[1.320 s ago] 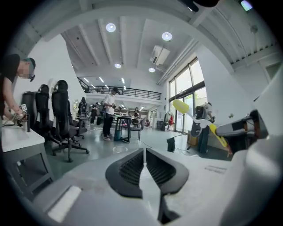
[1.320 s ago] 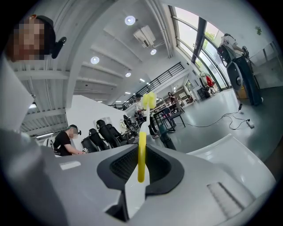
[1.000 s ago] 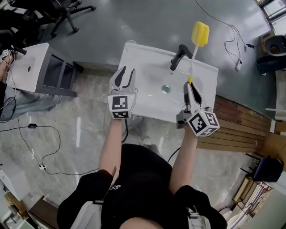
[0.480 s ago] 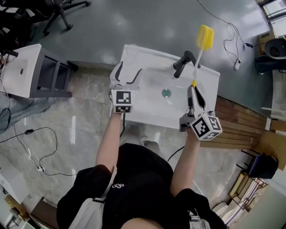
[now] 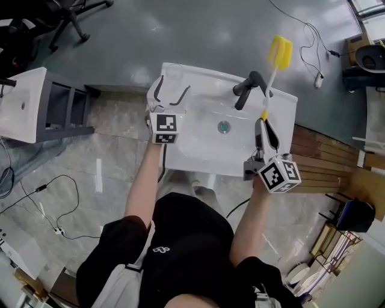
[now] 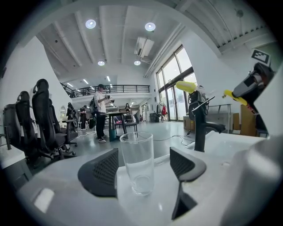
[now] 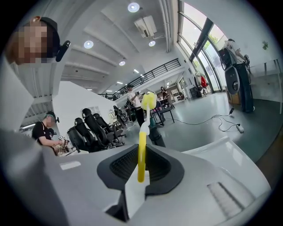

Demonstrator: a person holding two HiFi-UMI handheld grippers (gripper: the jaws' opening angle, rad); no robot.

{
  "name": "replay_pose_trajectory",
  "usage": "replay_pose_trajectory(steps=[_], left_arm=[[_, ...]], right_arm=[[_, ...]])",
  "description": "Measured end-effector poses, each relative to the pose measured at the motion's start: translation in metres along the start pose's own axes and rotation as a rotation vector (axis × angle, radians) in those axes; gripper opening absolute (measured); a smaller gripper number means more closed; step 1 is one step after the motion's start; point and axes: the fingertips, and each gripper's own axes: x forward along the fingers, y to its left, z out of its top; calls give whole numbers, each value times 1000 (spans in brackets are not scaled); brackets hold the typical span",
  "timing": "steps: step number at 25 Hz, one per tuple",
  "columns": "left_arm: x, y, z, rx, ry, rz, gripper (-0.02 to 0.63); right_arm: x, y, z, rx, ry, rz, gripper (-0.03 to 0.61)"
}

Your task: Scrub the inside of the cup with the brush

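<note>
A clear glass cup stands upright on the far left corner of the white sink. My left gripper is at that corner. In the left gripper view the cup stands between the two dark pads, and neither pad touches it. The left gripper is open, its jaws having just been opening. My right gripper is shut on the yellow end of the brush handle. The brush's yellow sponge head points away over the sink's far edge.
A black faucet rises at the back of the sink, and a drain lies in the basin. Left of the sink stands a white cabinet, with office chairs beyond and cables on the floor. Wooden slats lie to the right.
The left gripper has moved forward along the sink's left side to the cup, and its jaws have spread wide around it. The right gripper still holds the brush, shifted only slightly.
</note>
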Motion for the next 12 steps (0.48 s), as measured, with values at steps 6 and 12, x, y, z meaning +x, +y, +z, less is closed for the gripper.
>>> replay_pose_trajectory(steps=[6, 12], left_arm=[[21, 5, -5, -14, -16, 9, 370], [35, 14, -15, -42, -3, 6, 370]], right_arm=[[-2, -11, 0, -1, 6, -33, 52], [-2, -13, 1, -3, 7, -42, 52]])
